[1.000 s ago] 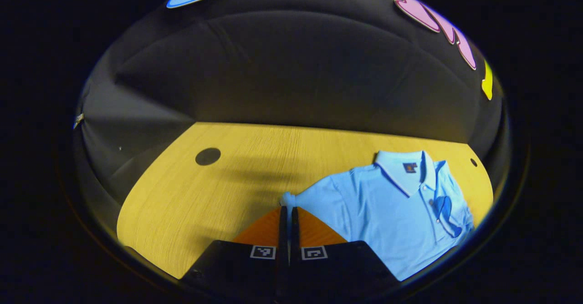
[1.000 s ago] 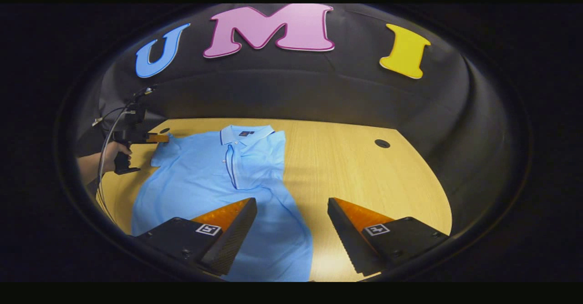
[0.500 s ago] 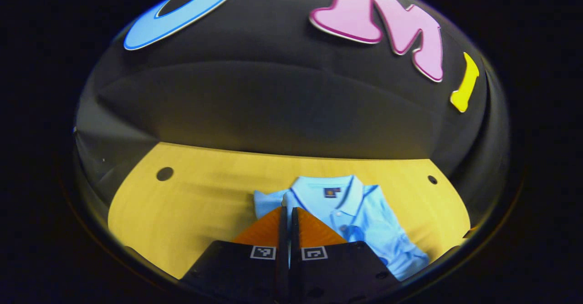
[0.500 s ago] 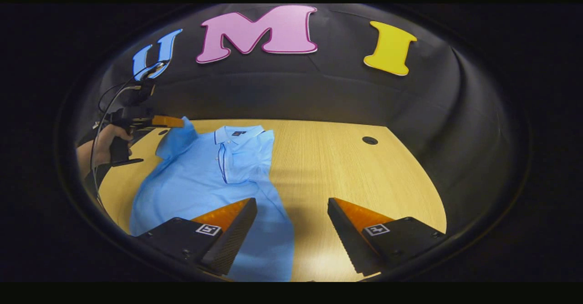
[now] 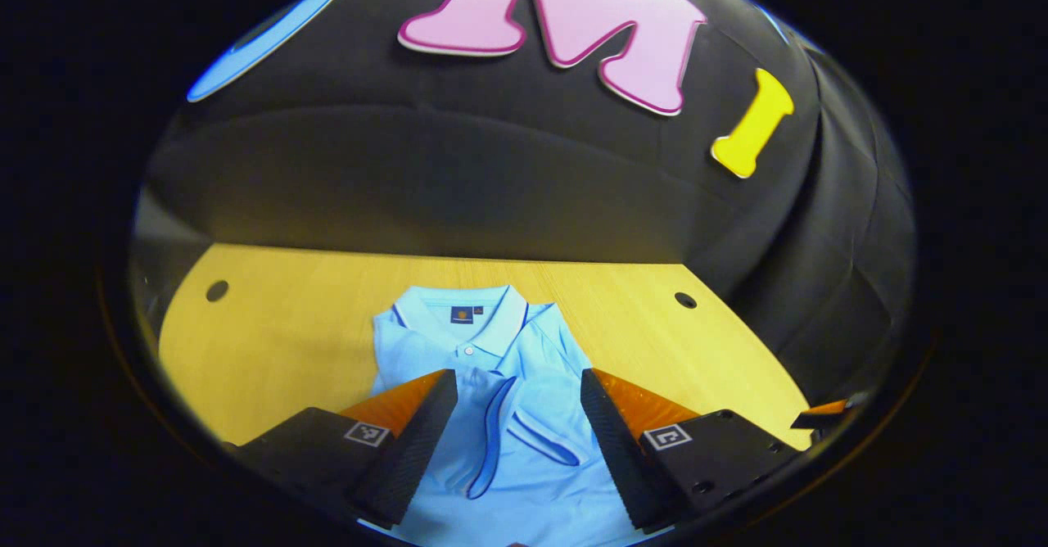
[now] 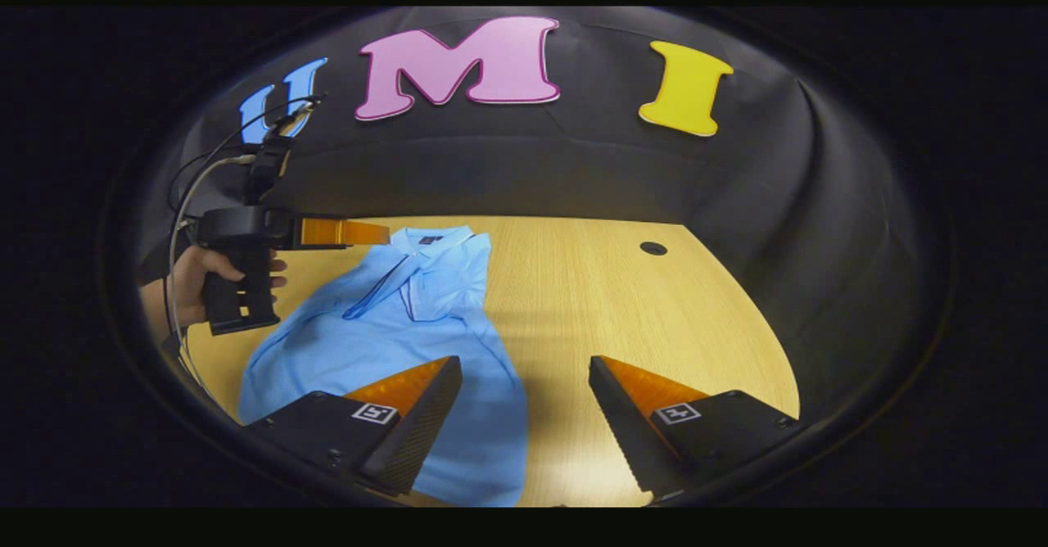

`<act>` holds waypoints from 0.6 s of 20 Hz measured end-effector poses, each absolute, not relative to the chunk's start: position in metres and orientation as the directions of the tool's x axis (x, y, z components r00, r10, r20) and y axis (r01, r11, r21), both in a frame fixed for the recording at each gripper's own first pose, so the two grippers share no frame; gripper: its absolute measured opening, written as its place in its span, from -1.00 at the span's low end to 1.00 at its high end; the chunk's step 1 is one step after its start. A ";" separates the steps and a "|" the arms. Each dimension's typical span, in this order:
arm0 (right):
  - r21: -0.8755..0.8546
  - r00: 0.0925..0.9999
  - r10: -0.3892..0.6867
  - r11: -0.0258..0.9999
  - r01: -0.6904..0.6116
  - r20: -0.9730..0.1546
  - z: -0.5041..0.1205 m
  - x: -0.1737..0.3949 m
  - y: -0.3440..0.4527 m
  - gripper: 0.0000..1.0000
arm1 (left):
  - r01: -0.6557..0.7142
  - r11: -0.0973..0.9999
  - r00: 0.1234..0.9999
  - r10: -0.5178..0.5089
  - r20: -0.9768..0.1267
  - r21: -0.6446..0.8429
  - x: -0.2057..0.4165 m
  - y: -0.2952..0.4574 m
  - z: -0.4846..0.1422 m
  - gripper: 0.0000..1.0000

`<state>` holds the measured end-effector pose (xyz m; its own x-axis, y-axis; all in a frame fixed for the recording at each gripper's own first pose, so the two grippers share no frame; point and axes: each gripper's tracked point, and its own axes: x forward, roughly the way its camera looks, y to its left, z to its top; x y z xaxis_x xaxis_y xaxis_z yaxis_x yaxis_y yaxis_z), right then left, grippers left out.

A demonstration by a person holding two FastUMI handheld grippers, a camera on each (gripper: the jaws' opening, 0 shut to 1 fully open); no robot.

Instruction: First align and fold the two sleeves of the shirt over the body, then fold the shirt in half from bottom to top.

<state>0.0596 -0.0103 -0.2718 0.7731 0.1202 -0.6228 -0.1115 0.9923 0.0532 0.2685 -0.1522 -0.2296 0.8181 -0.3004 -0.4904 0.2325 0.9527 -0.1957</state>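
A light wooden surface [image 6: 622, 301] with rounded corners and a round dark hole [image 6: 652, 248] at centre right is enclosed behind by a creased black cloth wall [image 6: 573, 170].

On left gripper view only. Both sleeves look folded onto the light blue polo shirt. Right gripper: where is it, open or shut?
Observer: The right tongs are open and hold nothing. One finger is over the lower part of the light blue polo shirt, the other over the bare wooden table.
Operator: Bottom half folded up yet?
Observer: No. The lower body lies flat at full length on the table.
Operator: How do my left tongs look from there?
Observer: The left tongs appear raised over the collar end and grip no fabric. A hand holds the handle.
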 end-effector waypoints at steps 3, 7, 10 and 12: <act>0.063 0.763 0.130 0.991 -0.116 -0.634 -0.272 0.038 -0.001 0.95 | 0.195 0.968 0.844 -0.247 -0.476 -0.156 0.222 -0.126 -0.218 0.83; 0.068 0.734 0.145 0.989 -0.133 -0.664 -0.280 0.001 0.014 0.95 | 0.154 0.983 0.846 -0.181 -0.502 -0.096 0.146 -0.088 -0.217 0.94; 0.076 0.701 0.149 0.988 -0.134 -0.697 -0.295 -0.026 0.023 0.95 | 0.139 0.986 0.812 -0.168 -0.559 -0.094 0.080 -0.072 -0.235 0.94; 0.088 0.676 0.148 0.989 -0.123 -0.721 -0.306 -0.042 0.027 0.95 | 0.112 0.986 0.792 -0.163 -0.589 -0.122 0.043 -0.062 -0.250 0.95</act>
